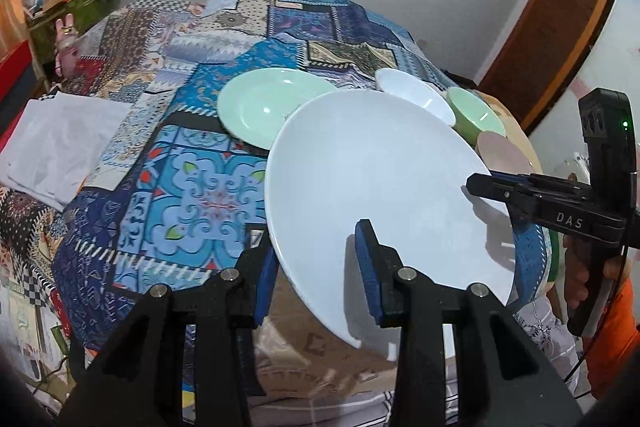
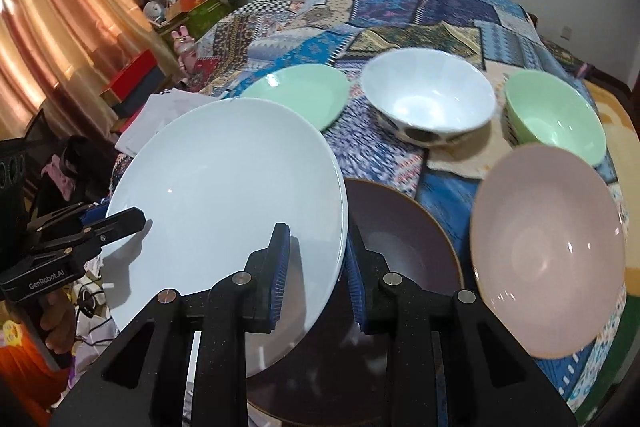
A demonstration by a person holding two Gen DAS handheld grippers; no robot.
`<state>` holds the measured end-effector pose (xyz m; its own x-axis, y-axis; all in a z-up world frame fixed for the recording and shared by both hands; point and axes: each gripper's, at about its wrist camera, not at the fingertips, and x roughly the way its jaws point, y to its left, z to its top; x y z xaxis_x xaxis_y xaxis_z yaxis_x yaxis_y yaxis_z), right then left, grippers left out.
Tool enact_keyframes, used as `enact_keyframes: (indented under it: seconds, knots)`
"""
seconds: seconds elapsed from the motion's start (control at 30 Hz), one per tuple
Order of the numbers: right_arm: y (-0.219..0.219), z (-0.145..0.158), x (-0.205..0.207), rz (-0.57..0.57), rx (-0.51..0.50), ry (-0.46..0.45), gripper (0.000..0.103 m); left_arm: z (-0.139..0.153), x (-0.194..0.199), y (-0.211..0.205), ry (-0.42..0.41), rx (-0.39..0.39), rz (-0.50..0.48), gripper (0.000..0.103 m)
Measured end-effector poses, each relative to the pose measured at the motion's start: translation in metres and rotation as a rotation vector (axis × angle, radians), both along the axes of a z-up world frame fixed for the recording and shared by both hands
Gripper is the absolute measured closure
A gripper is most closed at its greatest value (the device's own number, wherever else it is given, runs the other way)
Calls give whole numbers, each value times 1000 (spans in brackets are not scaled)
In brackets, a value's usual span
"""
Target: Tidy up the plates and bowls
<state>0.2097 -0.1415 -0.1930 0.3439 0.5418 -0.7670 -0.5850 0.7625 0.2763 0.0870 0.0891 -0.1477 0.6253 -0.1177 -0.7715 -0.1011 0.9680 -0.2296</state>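
Both grippers hold a large white plate [image 1: 380, 179] [image 2: 224, 187] tilted in the air above the table. My left gripper [image 1: 316, 275] is shut on its near rim, one pad on top and one beneath. My right gripper [image 2: 318, 275] is shut on the opposite rim. Each gripper shows in the other's view, the right gripper [image 1: 480, 187] and the left gripper [image 2: 128, 219]. On the cloth lie a green plate [image 1: 260, 103] [image 2: 300, 91], a white bowl [image 2: 428, 95], a green bowl [image 2: 556, 111], a pink bowl [image 2: 548, 223] and a dark brown plate [image 2: 400, 227], partly hidden under the white plate.
A patchwork blue tablecloth [image 1: 200, 187] covers the table. A folded white cloth [image 1: 60, 147] lies at its left edge. Boxes and toys crowd the back left corner [image 2: 188, 7] by the curtain. A hand in an orange sleeve [image 1: 580, 275] grips the right tool.
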Motion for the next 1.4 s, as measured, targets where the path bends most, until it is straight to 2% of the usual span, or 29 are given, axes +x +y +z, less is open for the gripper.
enact_keyframes:
  seconds: [0.57, 1.0, 1.4]
  knots:
    - [-46, -28, -4, -89, 26, 85, 78, -36, 27, -40, 107, 17, -90, 66]
    - [-65, -34, -5, -138, 46, 109, 77, -52, 40, -60, 142, 42, -133, 66]
    - [-72, -35, -7, -159, 78, 116, 77, -62, 51, -59, 163, 2, -125, 63]
